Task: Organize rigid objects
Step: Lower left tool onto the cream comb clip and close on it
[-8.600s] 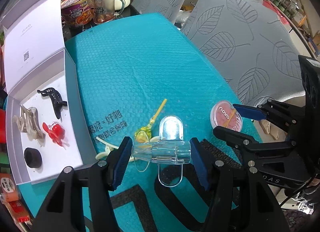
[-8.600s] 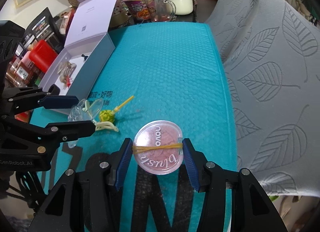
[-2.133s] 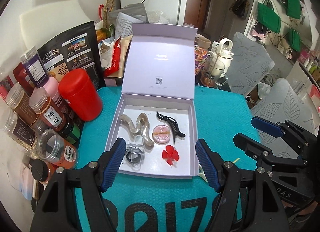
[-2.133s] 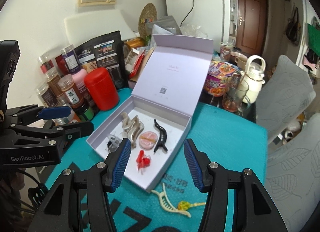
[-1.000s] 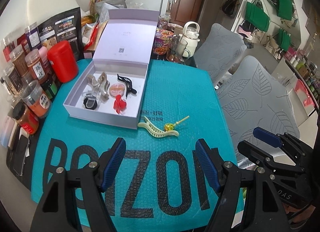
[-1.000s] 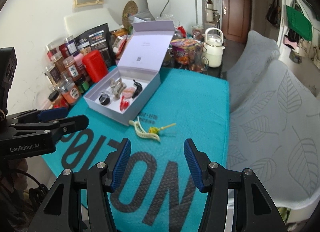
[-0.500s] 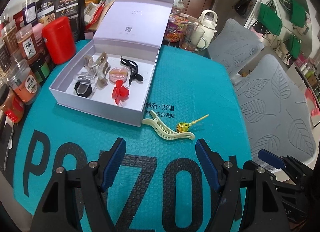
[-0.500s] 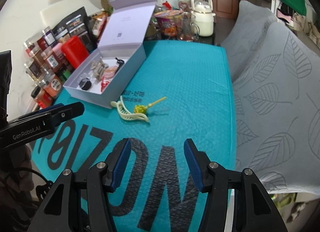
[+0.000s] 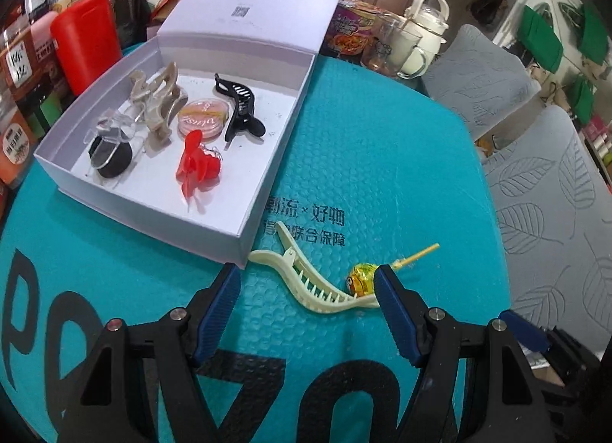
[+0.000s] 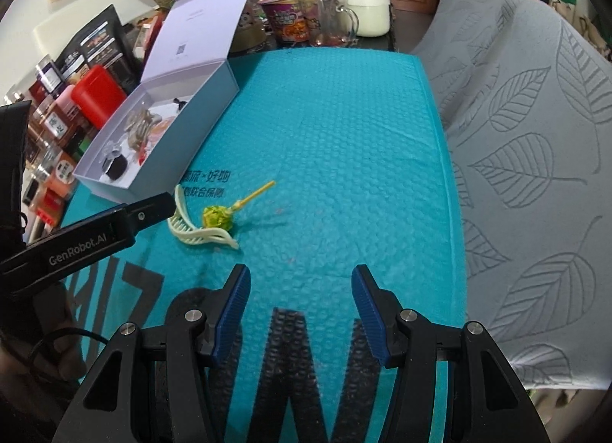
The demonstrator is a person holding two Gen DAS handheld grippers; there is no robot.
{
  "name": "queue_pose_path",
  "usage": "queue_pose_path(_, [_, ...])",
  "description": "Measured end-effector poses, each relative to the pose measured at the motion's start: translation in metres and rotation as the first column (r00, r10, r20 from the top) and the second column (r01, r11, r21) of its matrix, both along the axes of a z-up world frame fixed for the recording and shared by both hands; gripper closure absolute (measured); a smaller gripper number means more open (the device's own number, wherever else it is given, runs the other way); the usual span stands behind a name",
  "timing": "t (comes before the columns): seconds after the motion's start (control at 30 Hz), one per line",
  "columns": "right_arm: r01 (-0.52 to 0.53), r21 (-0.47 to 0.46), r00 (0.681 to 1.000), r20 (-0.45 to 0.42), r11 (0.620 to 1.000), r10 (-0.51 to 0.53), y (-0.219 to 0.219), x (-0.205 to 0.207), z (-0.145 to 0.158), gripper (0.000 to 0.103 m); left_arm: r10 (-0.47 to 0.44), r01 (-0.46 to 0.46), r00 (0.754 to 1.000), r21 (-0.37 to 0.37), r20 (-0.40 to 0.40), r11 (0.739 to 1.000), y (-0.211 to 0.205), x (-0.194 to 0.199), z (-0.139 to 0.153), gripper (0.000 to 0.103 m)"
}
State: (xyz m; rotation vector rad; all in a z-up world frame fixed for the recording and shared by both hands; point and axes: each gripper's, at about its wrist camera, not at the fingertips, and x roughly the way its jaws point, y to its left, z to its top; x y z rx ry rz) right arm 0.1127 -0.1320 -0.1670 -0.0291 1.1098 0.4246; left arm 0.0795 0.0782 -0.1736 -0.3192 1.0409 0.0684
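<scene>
The cream hair clip (image 9: 313, 279) lies flat on the teal bubble mat (image 9: 375, 160), just off the near corner of the white box (image 9: 244, 210). Its long axis runs from the box corner diagonally toward the lower right in the left wrist view, curved, teeth facing up toward the lollipop (image 9: 363, 275). The split lever end is nearest the box, and the thin tip ends right by the blue pad of the left gripper (image 9: 308, 313). The lollipop touches the clip near that tip, and its yellow stick points up and right, away from the box.

Left gripper has its jaws wide apart, straddling the clip, nothing between the pads yet. Right gripper (image 10: 301, 309) is also wide apart, over bare mat, nearer the camera than the clip (image 10: 199, 227).

Inside the box: a black claw clip (image 9: 239, 110), a beige clip (image 9: 157, 103), a pink compact (image 9: 202, 118), a red clip (image 9: 199, 166), and a clear clip over a black round thing (image 9: 111, 154). From the right wrist view the box wall hides most of these. The clip's tip is partly behind the left gripper's right pad.
</scene>
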Motion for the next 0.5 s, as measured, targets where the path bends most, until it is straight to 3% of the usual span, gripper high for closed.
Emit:
queue_pose_path(0.17, [-0.004,0.008,1.0,-0.021,1.0,0.004,0.004,0.004,-0.012,0.048,0.039,-0.038,0.999,0.035,-0.014,0.999,0.0,0.01,-0.014,0.032])
queue_pose_path(0.37, [0.003,0.001,0.999,-0.034,1.0,-0.003,0.004,0.008,-0.02,0.048,0.057,-0.057,0.997,0.002,-0.06,0.998,0.001,0.011,-0.034,0.046])
queue_pose_path(0.43, [0.005,-0.001,0.999,-0.036,1.0,-0.005,0.005,0.01,-0.021,0.048,0.039,-0.039,0.998,0.003,-0.044,0.999,-0.002,0.01,-0.034,0.056])
queue_pose_path(0.5, [0.004,-0.002,0.999,-0.034,1.0,-0.004,0.005,0.011,-0.021,0.048,0.017,-0.017,0.999,-0.011,-0.037,1.0,-0.004,0.01,-0.034,0.072])
